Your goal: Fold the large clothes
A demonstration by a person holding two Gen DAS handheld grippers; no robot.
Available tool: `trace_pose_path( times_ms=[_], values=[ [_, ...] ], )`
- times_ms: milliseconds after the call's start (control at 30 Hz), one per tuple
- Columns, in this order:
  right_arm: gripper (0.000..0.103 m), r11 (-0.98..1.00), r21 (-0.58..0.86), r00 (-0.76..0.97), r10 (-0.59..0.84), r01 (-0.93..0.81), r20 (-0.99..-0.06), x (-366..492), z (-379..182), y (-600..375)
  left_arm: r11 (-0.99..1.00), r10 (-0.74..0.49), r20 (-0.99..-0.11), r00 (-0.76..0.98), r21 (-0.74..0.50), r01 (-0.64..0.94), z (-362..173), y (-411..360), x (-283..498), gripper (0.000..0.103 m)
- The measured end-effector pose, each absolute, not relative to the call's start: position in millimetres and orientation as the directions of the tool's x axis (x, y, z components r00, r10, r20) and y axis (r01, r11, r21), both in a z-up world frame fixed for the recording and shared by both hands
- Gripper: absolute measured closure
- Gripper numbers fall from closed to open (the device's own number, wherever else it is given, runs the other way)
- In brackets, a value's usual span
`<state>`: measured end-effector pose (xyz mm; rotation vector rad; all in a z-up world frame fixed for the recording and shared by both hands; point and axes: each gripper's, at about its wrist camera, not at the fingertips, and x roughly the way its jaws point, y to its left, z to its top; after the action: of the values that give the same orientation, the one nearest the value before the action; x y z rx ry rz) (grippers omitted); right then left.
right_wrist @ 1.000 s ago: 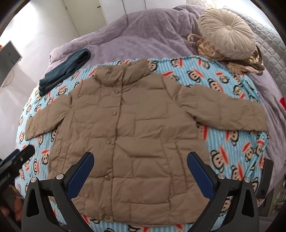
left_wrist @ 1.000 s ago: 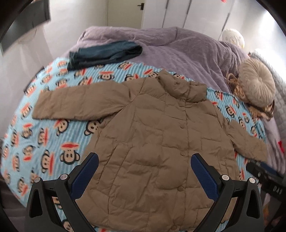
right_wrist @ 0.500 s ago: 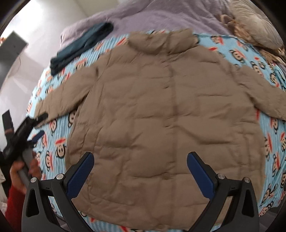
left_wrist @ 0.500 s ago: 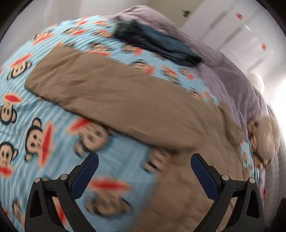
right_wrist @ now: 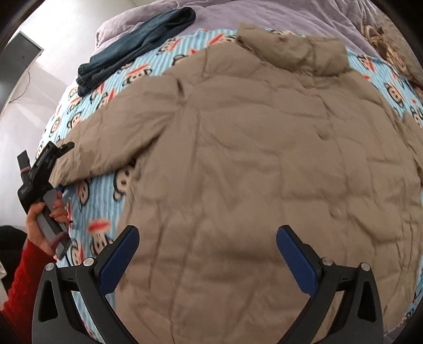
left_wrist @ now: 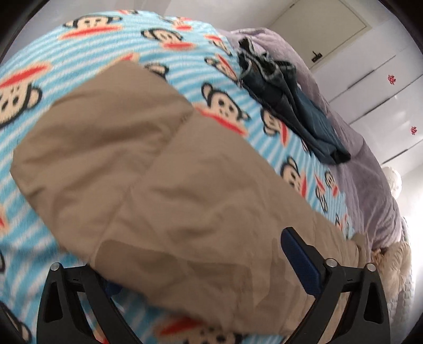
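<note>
At the far left of the right wrist view, around nine o'clock, a hand point(right_wrist: 43, 219) in a red sleeve point(right_wrist: 18, 280) is seen gripping the handle of the left gripper point(right_wrist: 56, 154), whose tip is set at the cuff end of the jacket sleeve point(right_wrist: 105, 143). In the left wrist view that gripper point(left_wrist: 195, 267) is shown with the sleeve point(left_wrist: 164, 169) lying between its fingers: the left finger is hidden beneath the fabric at about seven o'clock, while the right blue pad point(left_wrist: 298, 262) stands clear above it at about four o'clock. The jaws have just been closing from their widest, yet no pinch on the cloth is shown; the gap is still broad.

The tan puffer jacket point(right_wrist: 264, 172) is spread flat, front up, across the monkey-print blanket point(right_wrist: 87, 190), its collar point(right_wrist: 293, 50) lying toward twelve o'clock and its body filling the centre of the right wrist view. Its other sleeve runs out of frame at three o'clock.

At eleven o'clock, a folded pair of dark jeans point(right_wrist: 137, 45) is laid partly on the blanket and partly on the lilac bedspread point(right_wrist: 264, 16); in the left wrist view the same jeans point(left_wrist: 290, 111) are found at one o'clock. No container is in view.

The right gripper point(right_wrist: 207, 254) is held over the lower body of the jacket at six o'clock, its two blue pads spread wide with nothing clamped between them.

At the upper right, a cushion point(right_wrist: 404, 53) is only partly seen.
</note>
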<state>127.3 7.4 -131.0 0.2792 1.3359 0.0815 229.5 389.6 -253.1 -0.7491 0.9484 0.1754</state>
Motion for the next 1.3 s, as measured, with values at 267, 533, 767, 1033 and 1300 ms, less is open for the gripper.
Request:
trace_pose_path(
  times_ms=[267, 533, 767, 1033, 1300],
  values=[
    [0.0, 0.941, 0.331, 0.307, 0.295, 0.073, -0.905, 195, -148, 17, 0.799, -0.22, -0.702, 0.678, -0.528, -0.288, -213, 386, 237, 0.089],
    [0.082, 0.839, 0.535, 0.297, 0.488, 0.1, -0.821, 253, -187, 25, 0.872, -0.308, -0.585, 0.75, -0.49, -0.024, -116, 322, 236, 0.089],
    [0.083, 0.771, 0.627, 0.216, 0.597, 0.111, -0.772, 270, -235, 43, 0.848, -0.482, -0.556, 0.678, -0.49, 0.201, -84, 219, 254, 0.089],
    [0.083, 0.793, 0.57, 0.297, 0.502, 0.217, -0.812, 228, -198, -58, 0.834, -0.543, -0.665, 0.513, -0.358, 0.419, -115, 53, 263, 0.089],
    [0.082, 0.836, 0.338, 0.32, 0.209, 0.431, -0.924, 163, -188, -193, 0.81, -0.373, -0.851, 0.369, -0.106, 0.576, -199, -53, 227, 0.035]
  ],
)
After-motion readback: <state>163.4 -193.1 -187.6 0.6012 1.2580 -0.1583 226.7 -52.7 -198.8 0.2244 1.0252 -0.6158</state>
